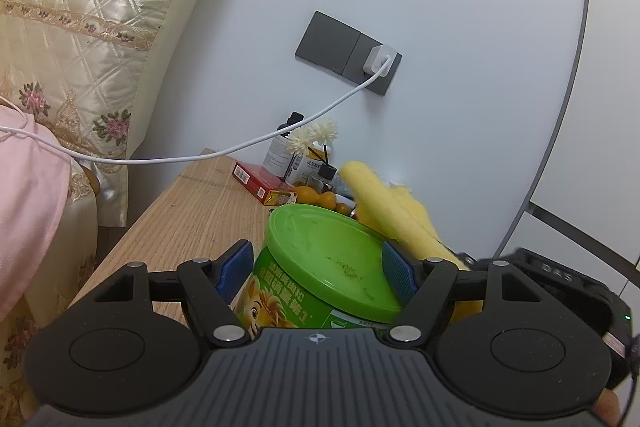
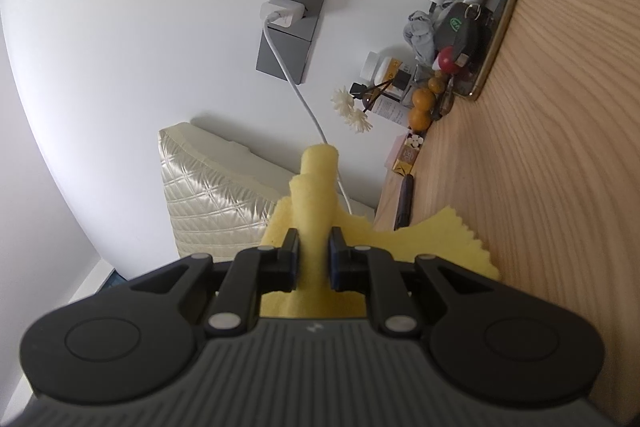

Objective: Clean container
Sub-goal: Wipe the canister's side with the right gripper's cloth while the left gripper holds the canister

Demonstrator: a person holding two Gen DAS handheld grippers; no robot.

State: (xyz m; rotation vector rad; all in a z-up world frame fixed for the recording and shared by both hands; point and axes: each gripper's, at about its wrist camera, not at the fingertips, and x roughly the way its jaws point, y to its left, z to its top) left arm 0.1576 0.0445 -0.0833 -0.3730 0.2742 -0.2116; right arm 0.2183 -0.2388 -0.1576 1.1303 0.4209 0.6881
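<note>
Two tongs: left tongs (image 1: 316,267) round one container (image 1: 320,267), right tongs (image 2: 314,259) round one cloth (image 2: 316,195).

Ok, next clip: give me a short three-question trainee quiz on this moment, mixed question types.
1. True or false: the left gripper grips the green container by its sides.
2. What does the right gripper hold? A) a sponge brush B) a yellow cloth C) nothing
3. Fill in: specks of dirt lie on the container's green ____.

Key: 1 true. 2 B. 3 lid.
</note>
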